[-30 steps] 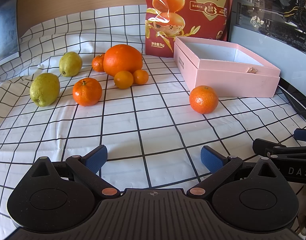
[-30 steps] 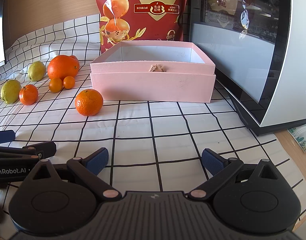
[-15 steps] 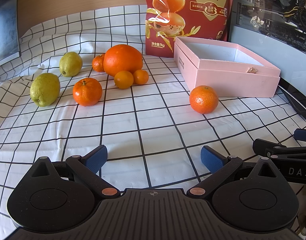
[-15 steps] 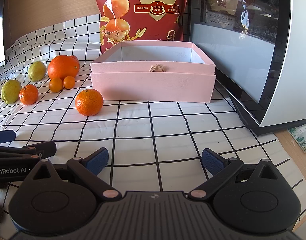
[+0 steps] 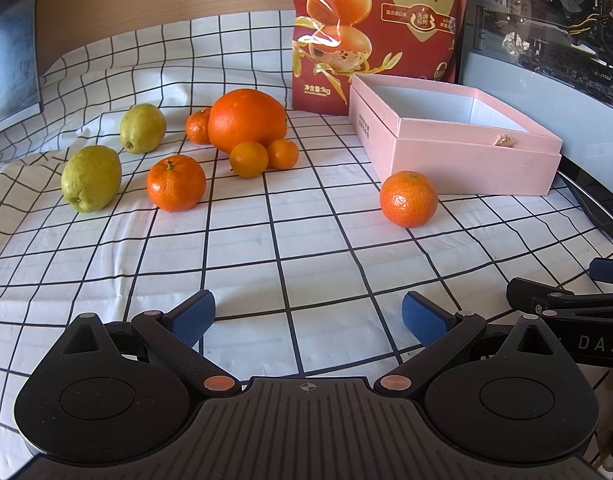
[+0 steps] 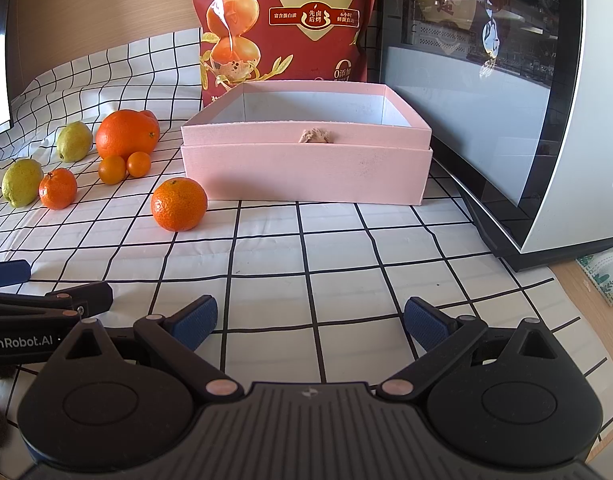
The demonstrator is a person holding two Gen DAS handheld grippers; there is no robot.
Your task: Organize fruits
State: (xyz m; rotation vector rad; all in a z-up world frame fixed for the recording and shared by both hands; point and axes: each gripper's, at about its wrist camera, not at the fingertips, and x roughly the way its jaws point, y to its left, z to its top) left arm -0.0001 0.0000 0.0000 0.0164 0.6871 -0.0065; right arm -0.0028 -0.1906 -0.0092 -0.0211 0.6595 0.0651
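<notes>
**Inspector:** Progress on the fruit sorting appears nil. The shallow pink cardboard box (image 6: 306,172) stands with its white interior bare as far as both views reach; only a small beige scrap (image 6: 316,136) sits on its front rim. I judge the whole task outstanding.

**Clerk:** And the fruit count?

**Inspector:** Eight pieces, all on the white black-gridded tablecloth (image 5: 306,248), all outside the pink box. One dimpled orange mandarin (image 5: 408,199) lies just beside the box's near left corner, not touching it. Well to the left of the box is a cluster: a large smooth orange (image 5: 246,120), two small round kumquat-like fruits (image 5: 249,159) touching its front, and a small mandarin (image 5: 198,126) partly hidden behind it. Farther left of the box lie a stemmed mandarin (image 5: 176,183) and two yellow-green pears (image 5: 91,178).

**Clerk:** State of the claws?

**Inspector:** The left gripper (image 5: 308,316) has its blue-padded jaws spread wide with nothing between them, above bare cloth. The right gripper (image 6: 311,318) is likewise spread wide and carrying nothing.

**Clerk:** Position relative to the fruit?

**Inspector:** The dimpled mandarin is ahead and right of the left gripper, ahead and left of the right one, well apart from both. The pink box sits straight ahead of the right gripper. In my judgement that mandarin is the readiest first pick.
</notes>
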